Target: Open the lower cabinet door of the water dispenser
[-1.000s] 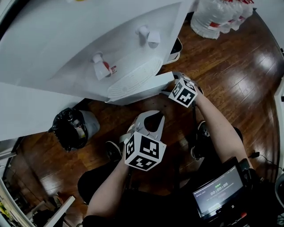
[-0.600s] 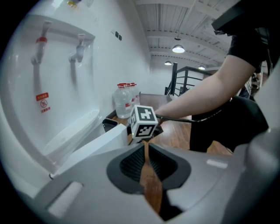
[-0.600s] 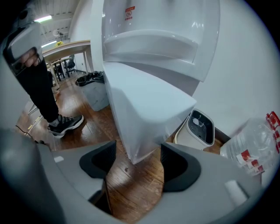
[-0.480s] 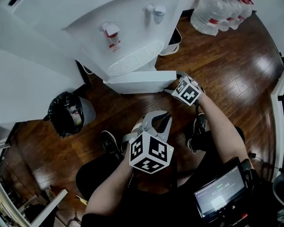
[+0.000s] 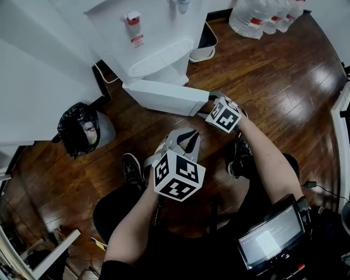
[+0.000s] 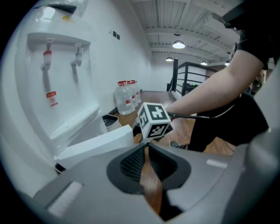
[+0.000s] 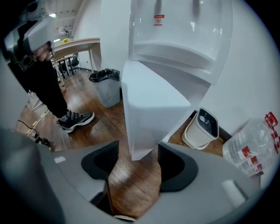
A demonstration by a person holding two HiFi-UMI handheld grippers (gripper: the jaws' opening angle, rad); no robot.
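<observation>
The white water dispenser (image 5: 153, 33) stands at the top, its lower cabinet door (image 5: 164, 97) swung well out over the wood floor. My right gripper (image 5: 210, 104) is at the door's free edge. In the right gripper view the door's corner (image 7: 148, 105) sits between the jaws of the right gripper (image 7: 138, 157), which are closing; a gap shows on the left side. My left gripper (image 5: 183, 134) hangs lower down, shut and empty. Its own view shows the left gripper (image 6: 146, 148) with pads together, the door (image 6: 96, 146) ahead and the right gripper's marker cube (image 6: 154, 120).
A bin lined with a black bag (image 5: 82, 128) stands left of the dispenser. A small white bin (image 5: 202, 46) and packed water bottles (image 5: 262, 16) are behind it on the right. The person's shoes (image 5: 239, 156) rest on the floor; a screen (image 5: 270, 235) hangs bottom right.
The door has swung further out from the dispenser, with the right gripper staying at its free edge. The left gripper has shifted slightly and stayed shut.
</observation>
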